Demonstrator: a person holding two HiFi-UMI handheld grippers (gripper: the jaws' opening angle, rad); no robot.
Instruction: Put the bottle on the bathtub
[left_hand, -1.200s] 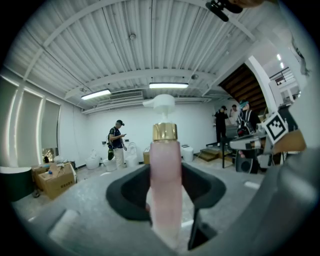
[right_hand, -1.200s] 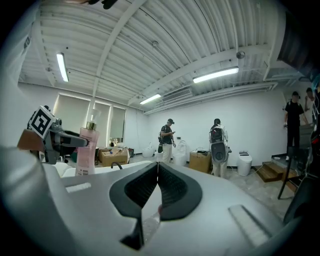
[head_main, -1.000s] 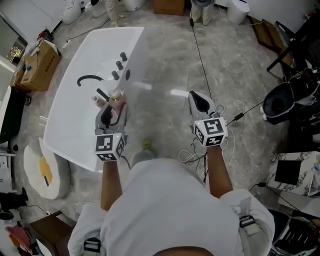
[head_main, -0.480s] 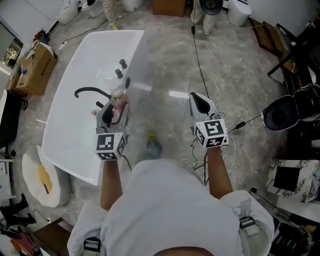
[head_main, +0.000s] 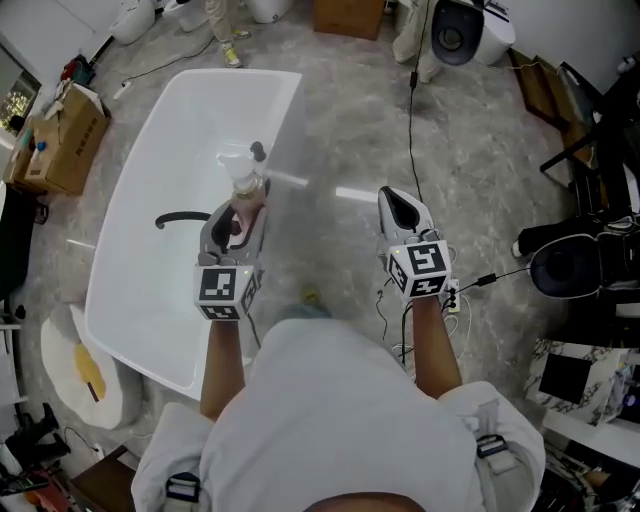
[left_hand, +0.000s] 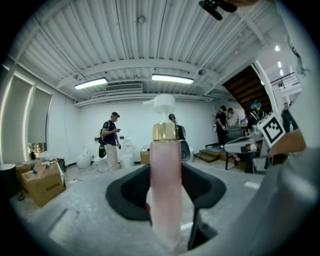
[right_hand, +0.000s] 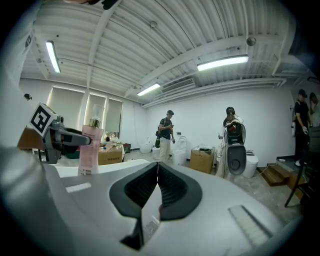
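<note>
Left gripper: clamped on upright pink pump bottle, gold collar | right gripper: jaws together, empty | bottle above white bathtub.

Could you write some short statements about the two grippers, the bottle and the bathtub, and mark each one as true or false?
1. The left gripper holds a pink bottle. True.
2. The right gripper holds a bottle too. False: its jaws are together, with nothing between them.
3. The bottle lies on its side. False: it is upright, with the pump on top.
4. The bathtub is white. True.
</note>
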